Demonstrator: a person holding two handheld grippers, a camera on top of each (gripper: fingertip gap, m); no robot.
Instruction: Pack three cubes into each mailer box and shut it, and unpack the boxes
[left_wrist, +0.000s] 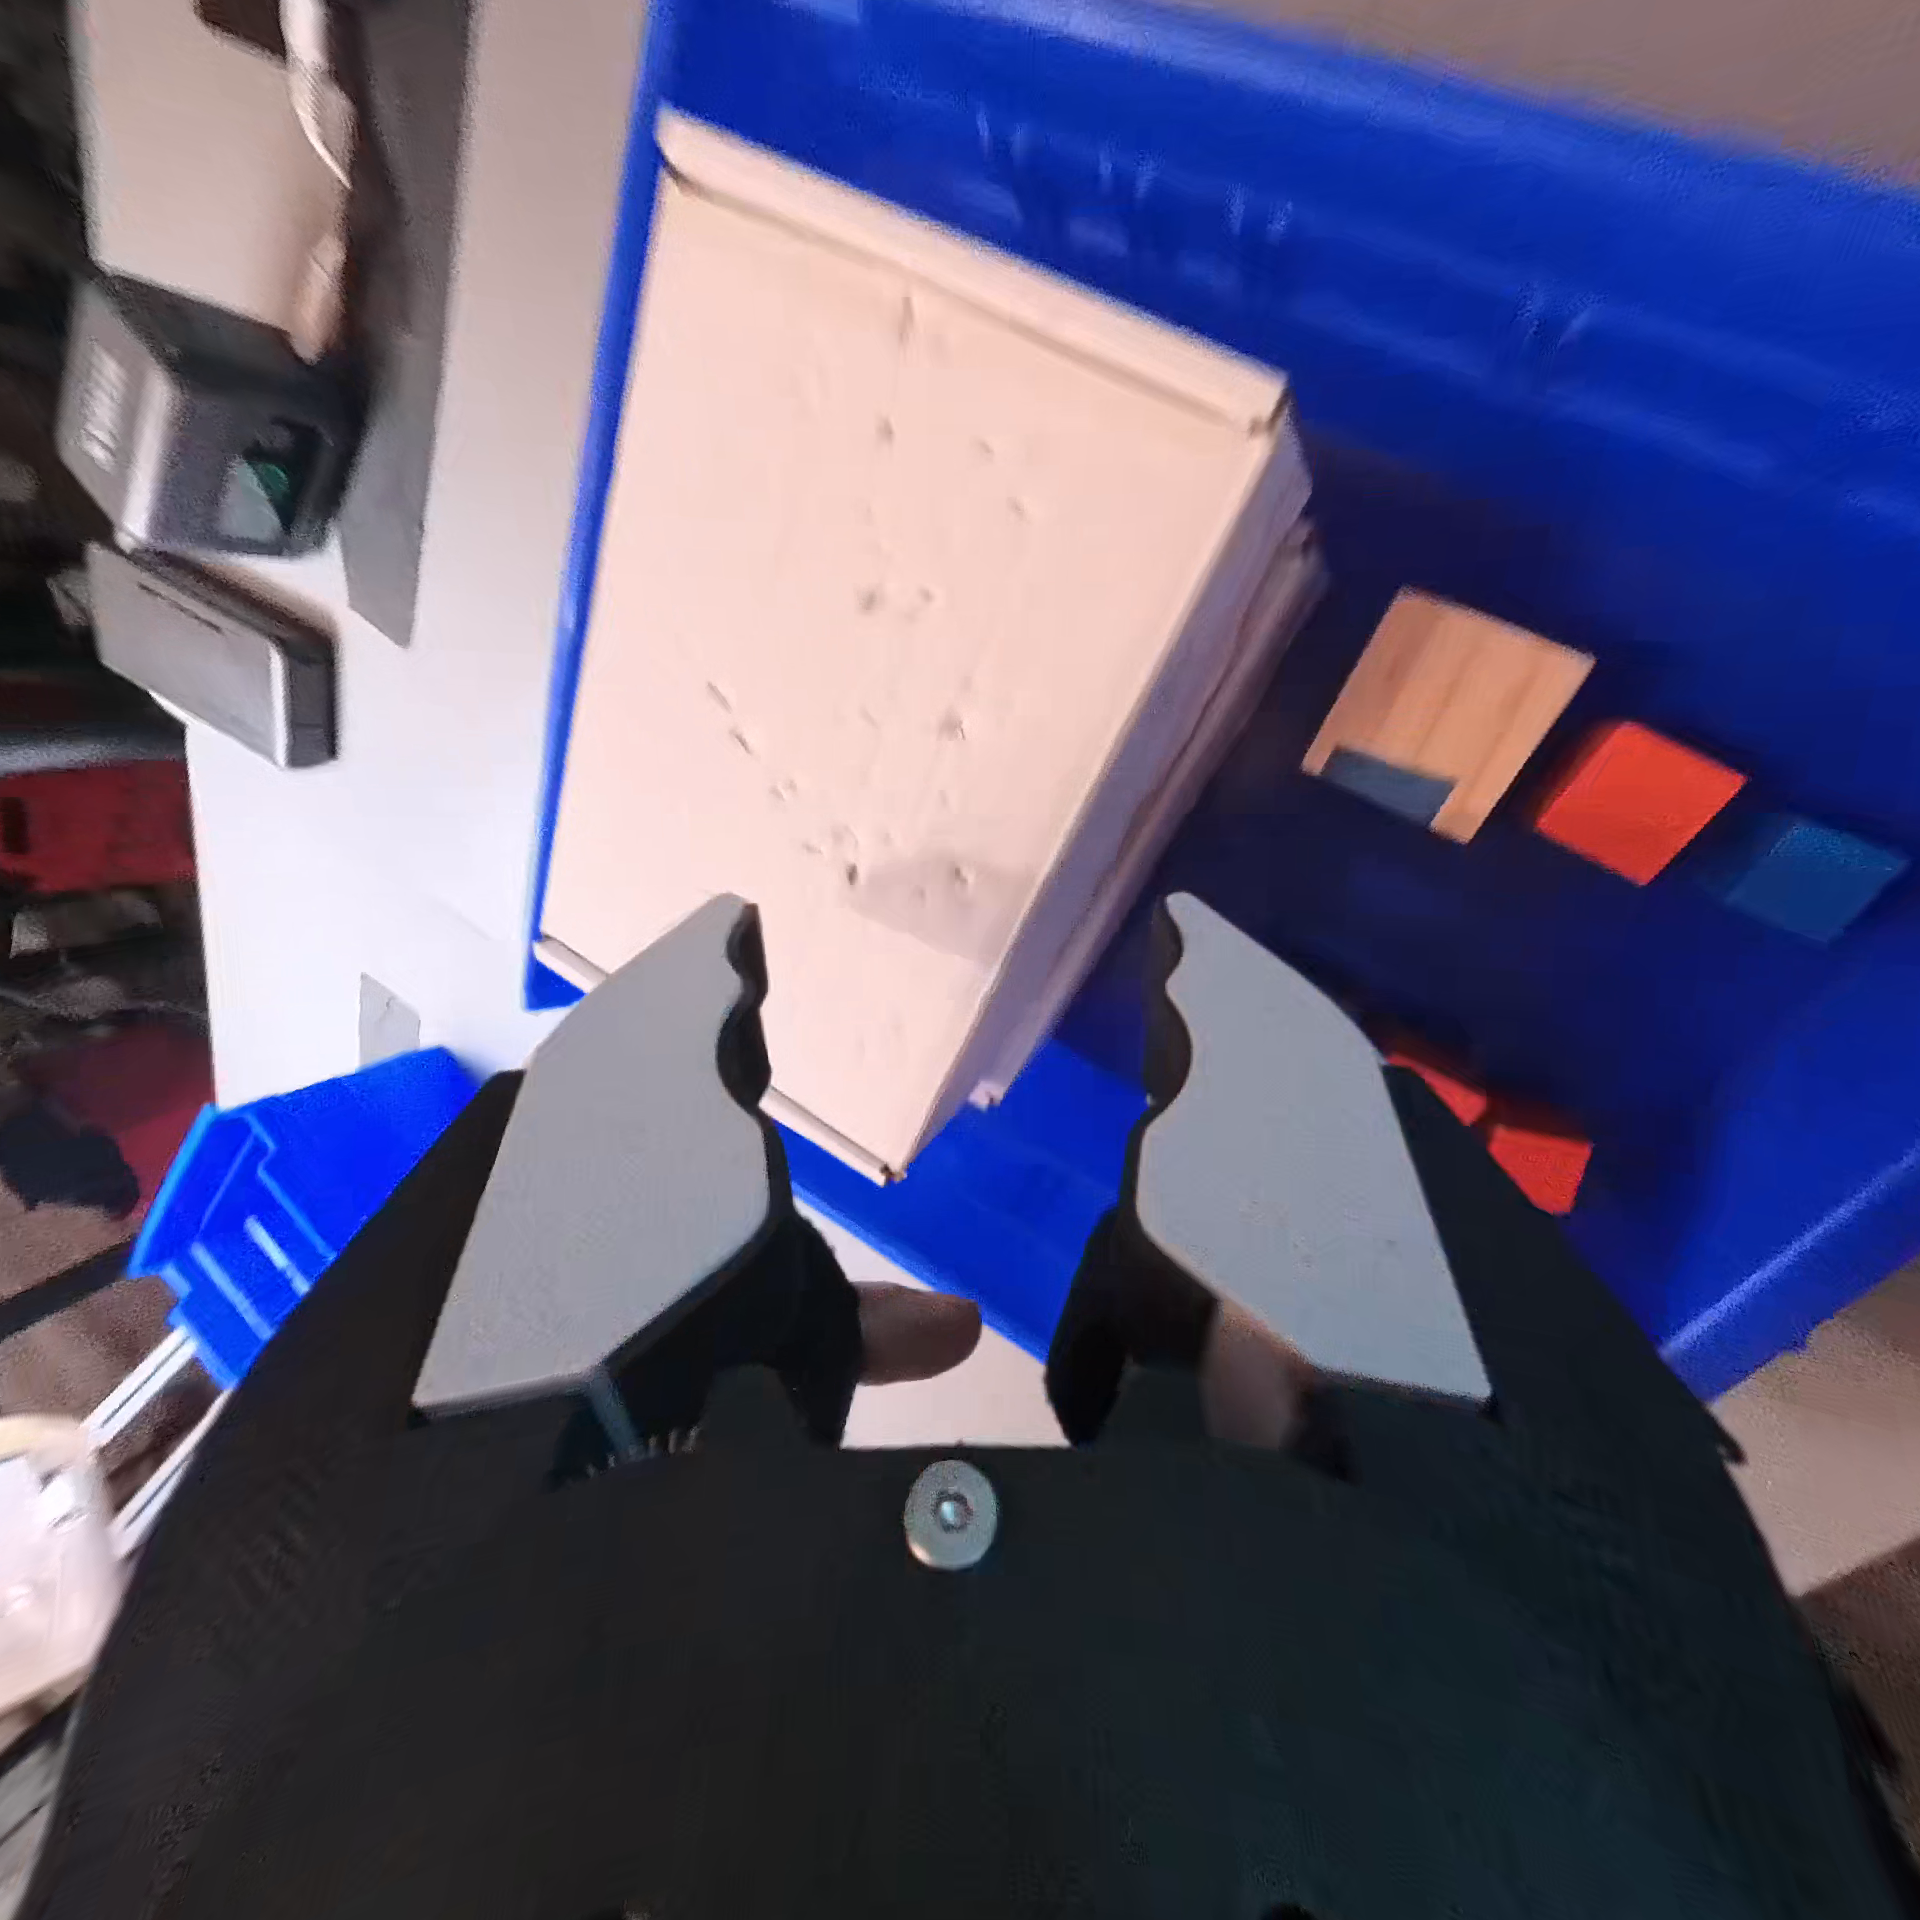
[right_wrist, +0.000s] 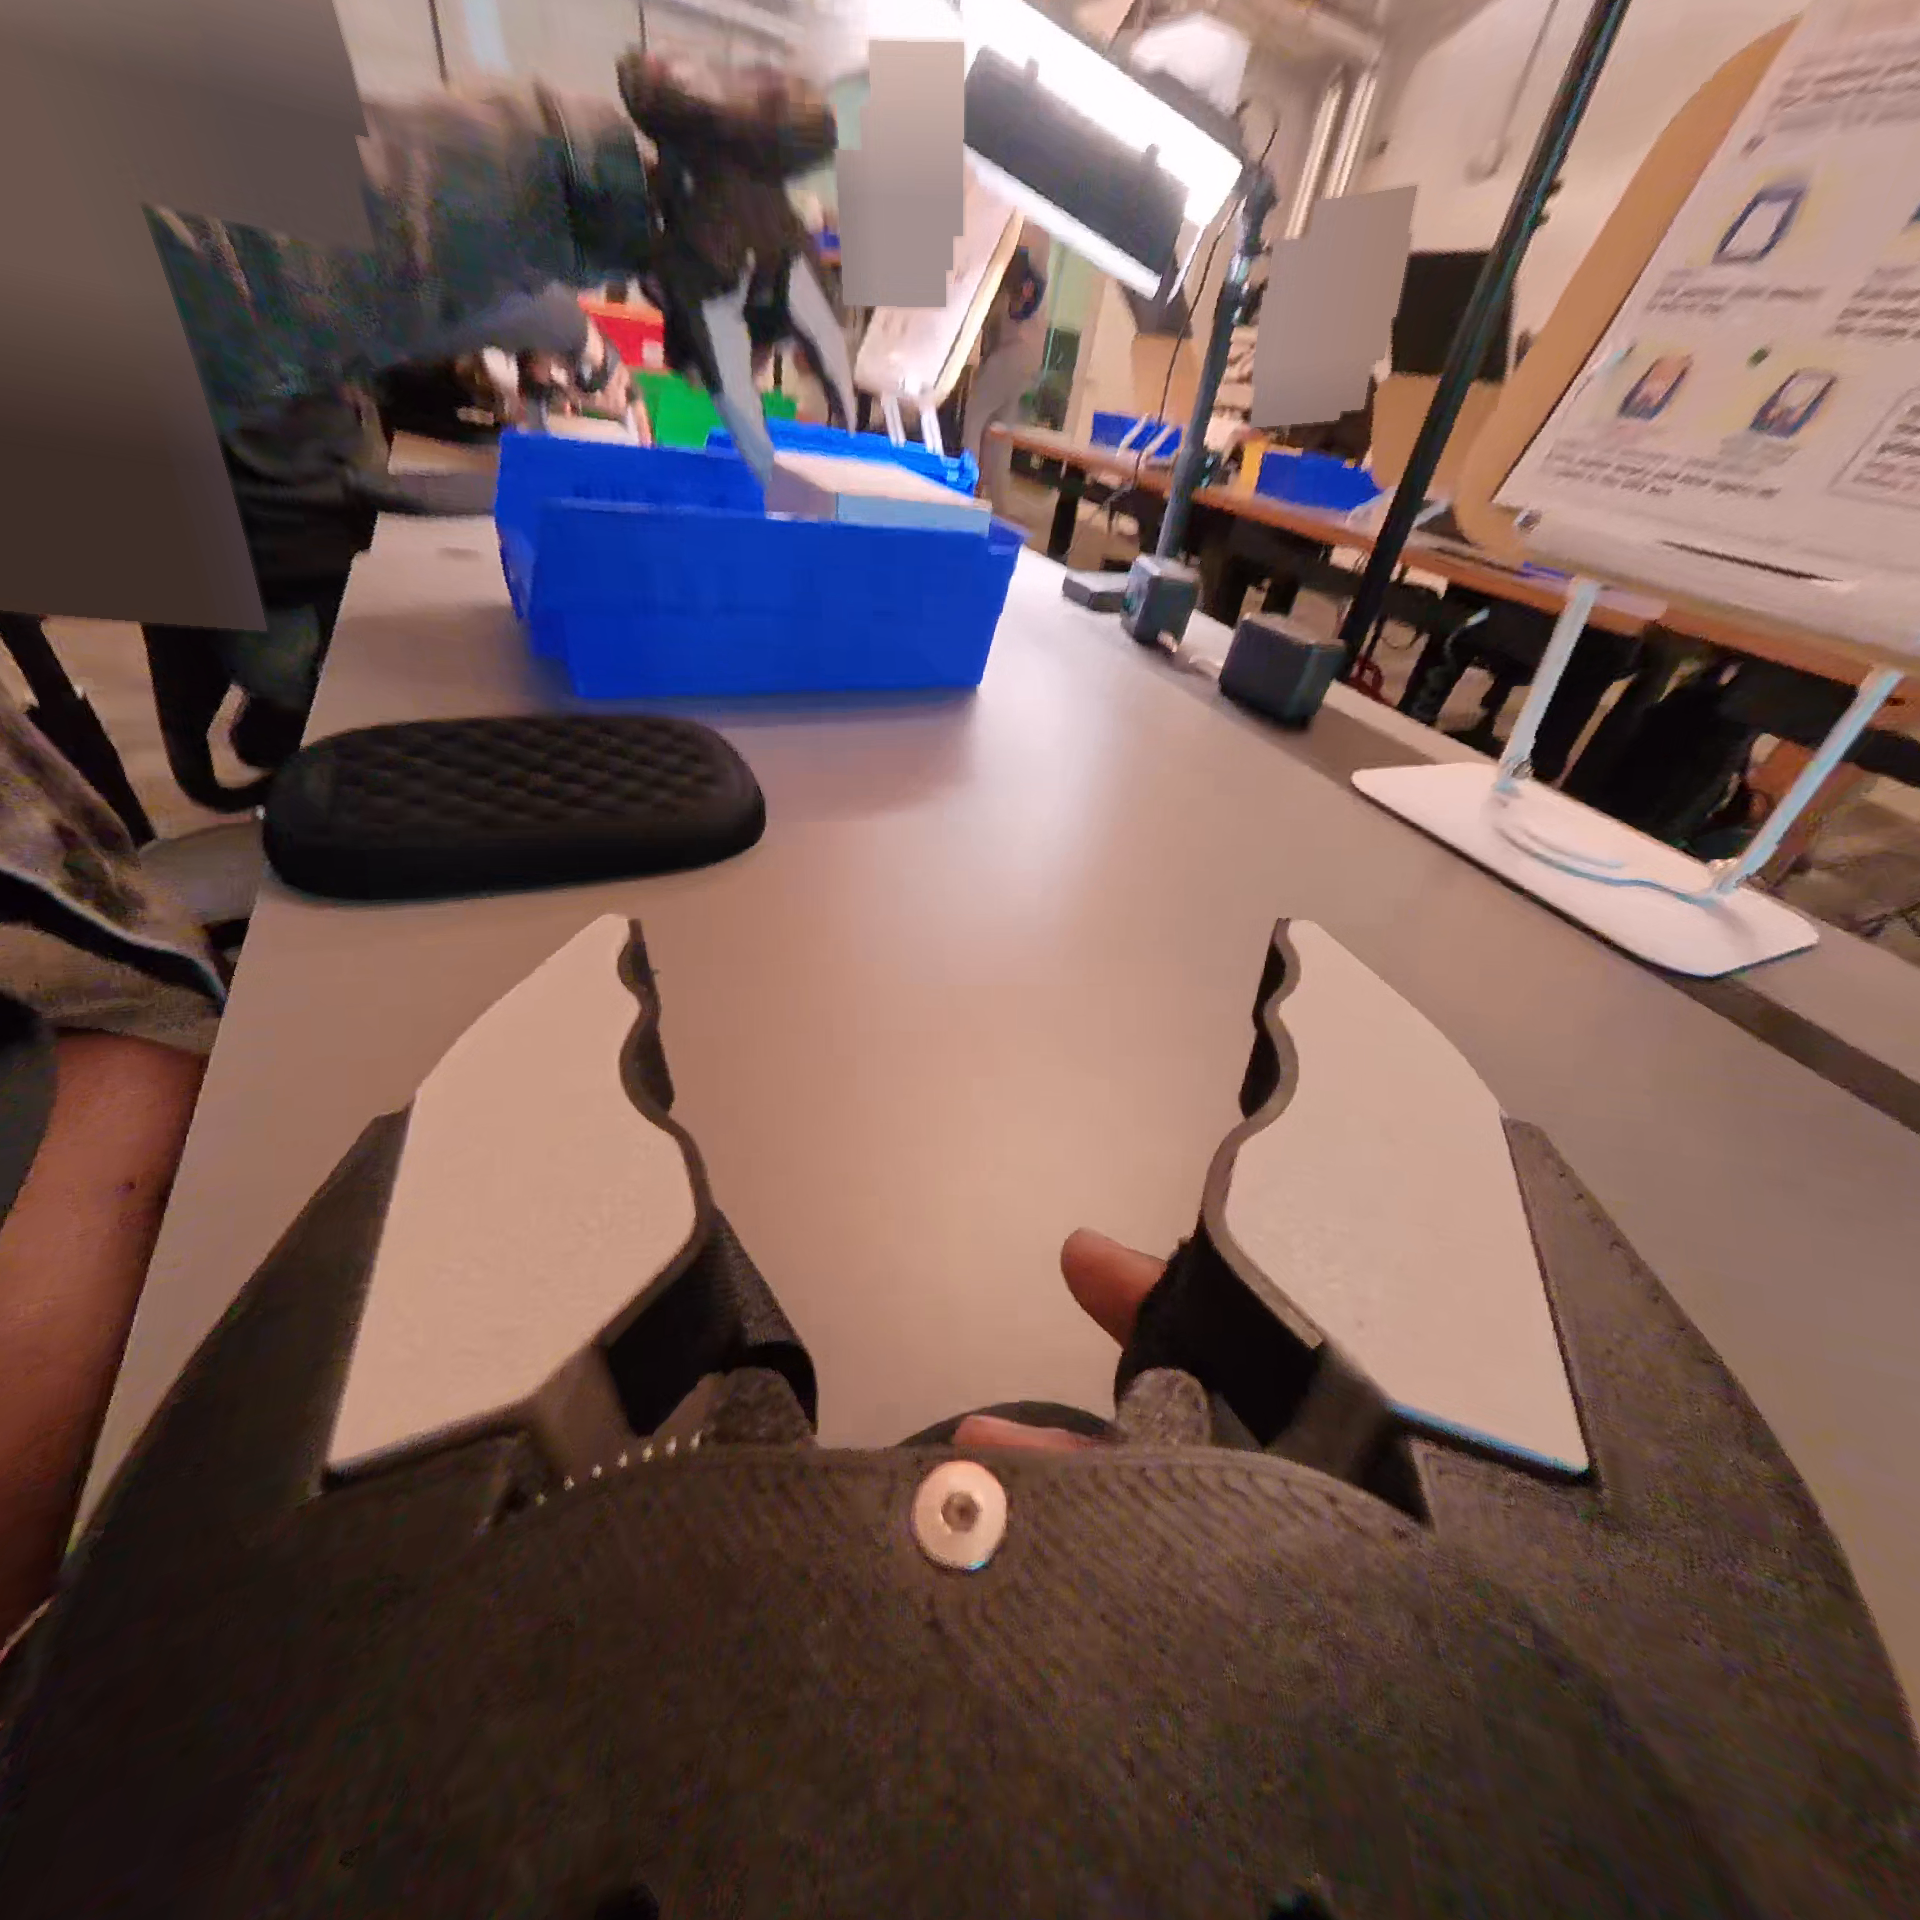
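A closed white mailer box (left_wrist: 914, 623) fills the centre of the left wrist view, lying tilted in a blue plastic bin (left_wrist: 1558, 416) with one long edge propped on the bin's rim at the left of the frame, probably so that it can be picked up by an edge. To its right, low in the bin at the right of the frame, lie loose cubes: a bare wooden cube (left_wrist: 1455, 696), a red cube (left_wrist: 1636, 800) and a blue cube (left_wrist: 1813, 878), with more red showing behind the finger. The left hand-held gripper (left_wrist: 956, 925) hangs over the box's near corner, its jaws moderately apart and empty, seemingly lined up to take the box. In the right wrist view the right hand-held gripper (right_wrist: 956, 935) waits low over the grey desk (right_wrist: 1039, 831), jaws spread wide and holding nothing, well apart from the bin in the upper middle. A black padded rest (right_wrist: 509, 810) lies at middle left, a white stand base (right_wrist: 1579, 862) at right.
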